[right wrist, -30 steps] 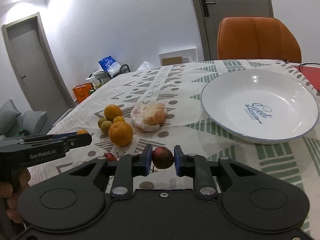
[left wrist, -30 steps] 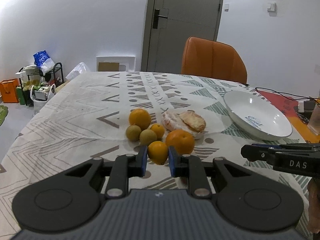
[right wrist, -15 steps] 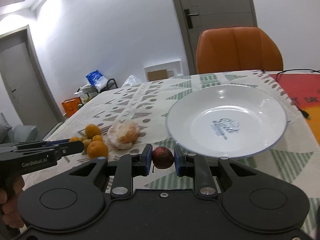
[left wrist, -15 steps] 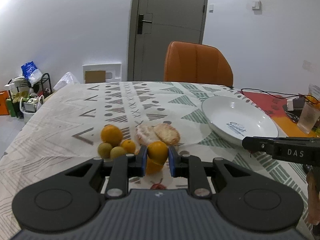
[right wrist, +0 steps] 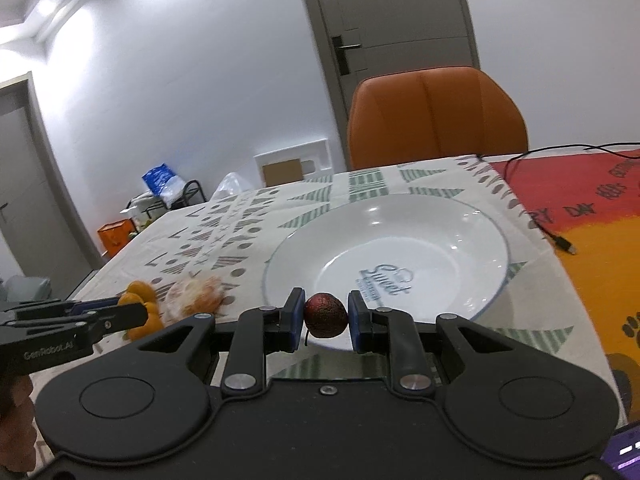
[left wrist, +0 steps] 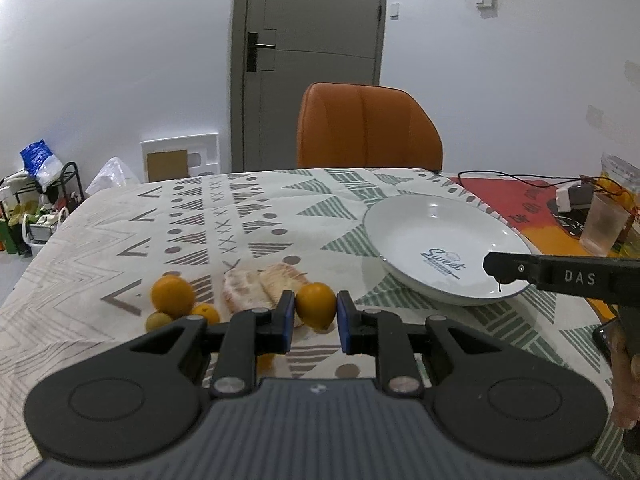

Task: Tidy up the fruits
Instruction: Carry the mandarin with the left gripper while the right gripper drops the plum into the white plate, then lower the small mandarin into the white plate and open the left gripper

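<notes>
Fruit is up off the bench in both tools. The left tool [left wrist: 316, 316] is clamped on an orange [left wrist: 315, 310], held above the bench's near edge, with the remaining pile just beyond it — a bigger orange [left wrist: 173, 295], a small one [left wrist: 205, 313], a green fruit [left wrist: 158, 321] and a wrapped peeled citrus [left wrist: 264, 286]. The right tool [right wrist: 325, 321] is clamped on a dark red fruit [right wrist: 325, 315], its thin stem hanging down, poised at the near rim of the plate [right wrist: 472, 236]. The plate is white, marked "Sweet", and sits toward the bench's right side, well apart from the pile. Past it, at the right edge, lie a red and orange mat [right wrist: 592, 216] and a black cable [right wrist: 548, 232]. An orange chair [left wrist: 368, 126] stands at the far edge.
</notes>
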The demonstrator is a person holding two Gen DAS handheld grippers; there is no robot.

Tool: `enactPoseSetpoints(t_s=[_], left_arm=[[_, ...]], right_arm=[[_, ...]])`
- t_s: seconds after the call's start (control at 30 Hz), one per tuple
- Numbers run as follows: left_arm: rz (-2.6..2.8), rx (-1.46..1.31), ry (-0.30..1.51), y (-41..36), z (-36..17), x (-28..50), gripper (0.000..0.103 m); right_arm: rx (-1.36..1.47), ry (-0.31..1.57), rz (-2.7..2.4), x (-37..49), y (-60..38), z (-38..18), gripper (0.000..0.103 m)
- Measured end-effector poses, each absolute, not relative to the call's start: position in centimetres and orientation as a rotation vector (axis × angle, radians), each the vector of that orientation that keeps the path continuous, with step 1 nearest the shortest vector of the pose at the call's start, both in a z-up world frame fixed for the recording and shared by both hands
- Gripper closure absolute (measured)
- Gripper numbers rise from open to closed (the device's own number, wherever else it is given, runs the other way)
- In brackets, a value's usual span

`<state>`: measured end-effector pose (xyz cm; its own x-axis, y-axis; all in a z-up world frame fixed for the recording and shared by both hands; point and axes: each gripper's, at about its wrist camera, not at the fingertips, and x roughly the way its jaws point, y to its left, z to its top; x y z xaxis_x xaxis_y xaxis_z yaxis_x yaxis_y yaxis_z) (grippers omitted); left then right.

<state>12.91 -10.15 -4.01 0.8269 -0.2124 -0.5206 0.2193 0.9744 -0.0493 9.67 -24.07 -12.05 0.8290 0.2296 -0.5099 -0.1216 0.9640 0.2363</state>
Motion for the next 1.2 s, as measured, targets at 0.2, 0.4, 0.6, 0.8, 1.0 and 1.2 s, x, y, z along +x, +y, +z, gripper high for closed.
enactPoseSetpoints(t_s=[0.2,0.4,0.6,0.8,1.0,1.2], left_arm=[[-0.253,0.037,0.548,-11.7,-3.8,13.7,0.082],[-0.274,0.058,0.546,-13.2,-3.6,14.5,0.082],[-0.300,0.079,0.543,-14.8,-3.5,15.5,0.082],[-0.330,0.084,0.539,-16.5,-3.4,16.2,0.082],[-0.355,0.090,0.539,-17.9,-3.5,16.7,0.082],[-0.372,0.092,0.532,-18.9,-3.3,17.1,0.082]], right_arm=[[0.191,0.547,0.153,10.2,-25.1,-12.0,0.082],[0.200,0.548,0.093,10.3,-26.1,-12.3,0.069],[0.194,0.531,0.064,9.4,-27.1,-12.3,0.048],[0.205,0.518,0.060,7.9,-27.9,-12.0,0.024],[0.223,0.521,0.047,7.2,-28.9,-11.9,0.017],[0.234,0.528,0.034,6.6,-29.7,-12.2,0.016]])
